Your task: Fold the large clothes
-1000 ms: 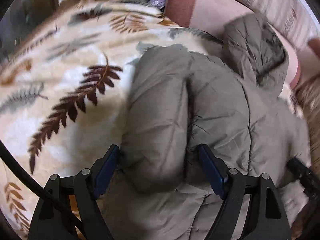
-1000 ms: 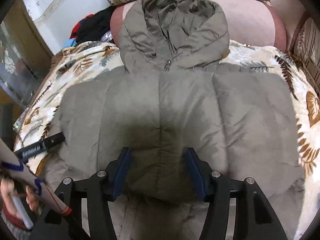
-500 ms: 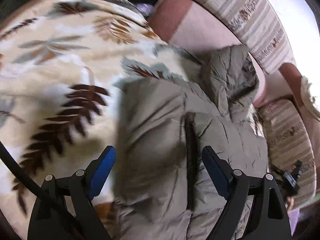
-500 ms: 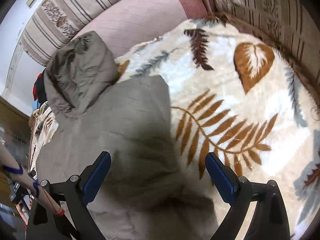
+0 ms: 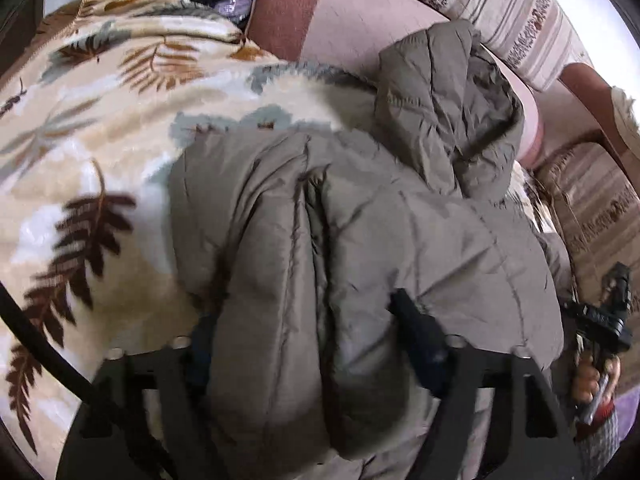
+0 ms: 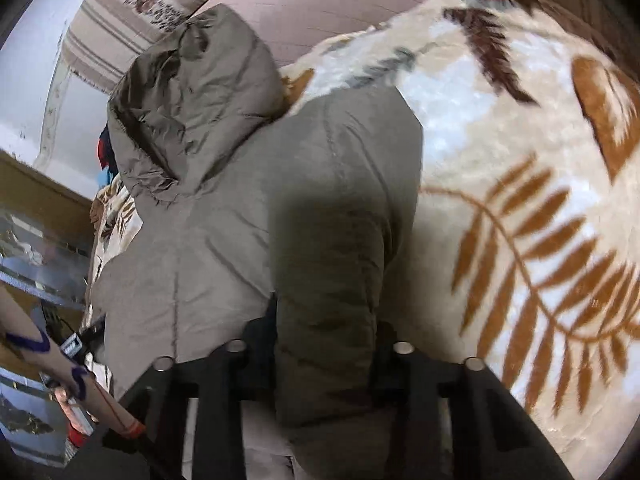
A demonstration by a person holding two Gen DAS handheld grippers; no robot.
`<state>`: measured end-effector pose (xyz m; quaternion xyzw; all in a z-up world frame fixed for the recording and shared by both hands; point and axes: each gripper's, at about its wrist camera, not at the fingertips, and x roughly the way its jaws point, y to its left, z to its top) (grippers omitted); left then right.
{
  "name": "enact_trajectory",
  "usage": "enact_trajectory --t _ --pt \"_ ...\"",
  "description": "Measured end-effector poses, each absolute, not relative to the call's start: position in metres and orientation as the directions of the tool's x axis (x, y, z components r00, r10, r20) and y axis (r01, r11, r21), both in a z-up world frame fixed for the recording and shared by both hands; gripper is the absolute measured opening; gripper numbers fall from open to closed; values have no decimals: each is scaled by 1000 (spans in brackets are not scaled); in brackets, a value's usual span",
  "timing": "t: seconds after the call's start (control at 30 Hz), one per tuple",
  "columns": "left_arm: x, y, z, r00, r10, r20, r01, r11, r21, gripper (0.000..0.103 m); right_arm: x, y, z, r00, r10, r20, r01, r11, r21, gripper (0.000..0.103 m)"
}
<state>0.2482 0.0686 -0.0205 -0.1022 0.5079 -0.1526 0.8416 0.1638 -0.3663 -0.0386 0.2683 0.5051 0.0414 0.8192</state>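
The cream fleece blanket with brown fern print [image 5: 100,168] carries the olive-grey quilted hooded puffer jacket [image 5: 360,220], hood at 1 o'clock. Step in hand: hem grasp. Left gripper [image 5: 308,328] and right gripper [image 6: 324,332] each pinch padded fabric; half a second ago both stood spread. Next: lift hem toward hood.

The jacket [image 5: 360,240] bulges between the left gripper [image 5: 312,332]'s fingers and hides most of the left finger, so its hold is unclear. The right gripper [image 6: 326,340]'s fingertips are likewise buried in padding. The jacket's hem runs off both views' bottom edges. The blanket [image 5: 100,152]'s near edge is blurred.
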Motion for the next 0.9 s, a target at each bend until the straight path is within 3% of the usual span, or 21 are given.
enact_trajectory --t 0.17,0.53,0.6,0.67,0.73,0.9 --pt "282 60 -19 463 -326 -824 124 944 -304 63 186 -369 -29 504 285 -816 221 870 440 28" --pt "355 37 -16 506 -254 -824 93 966 -241 61 262 -377 -40 495 227 -839 251 887 388 28" --pt "351 39 -13 503 -261 -824 89 964 -251 55 264 -374 -39 498 196 -845 246 902 354 35" --pt "339 43 -5 503 -271 -821 88 961 -264 45 259 -372 -35 520 129 -844 256 919 299 61" --pt "321 47 3 503 -290 -814 97 955 -281 38 244 -371 -27 540 56 -840 264 936 233 76" --pt "272 61 15 512 -318 -798 109 945 -307 32 200 -371 -2 587 48 -808 226 949 221 81"
